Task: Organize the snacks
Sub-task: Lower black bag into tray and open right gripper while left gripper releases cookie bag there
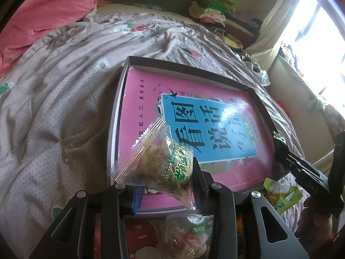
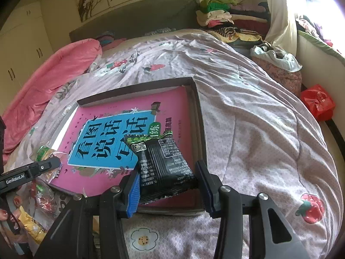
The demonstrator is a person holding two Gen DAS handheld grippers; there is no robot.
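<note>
A shallow dark box (image 1: 226,69) holding a pink book (image 1: 151,99) lies on the bed. My left gripper (image 1: 166,185) is shut on a clear snack packet with green print (image 1: 159,157) and holds it over the box's near left corner. My right gripper (image 2: 168,183) is shut on a black snack packet (image 2: 161,161), held over the near right part of the same box (image 2: 133,90). The right gripper also shows in the left wrist view (image 1: 278,142), and the left gripper's body shows at the left of the right wrist view.
More snack packets lie by the box's near edge: a clear one (image 1: 187,235), a green one (image 1: 282,194) and yellow ones (image 2: 32,226). A rumpled floral quilt (image 2: 258,129) covers the bed. A pink blanket (image 1: 43,15), folded clothes (image 2: 217,8) and a red bag (image 2: 317,103) lie around.
</note>
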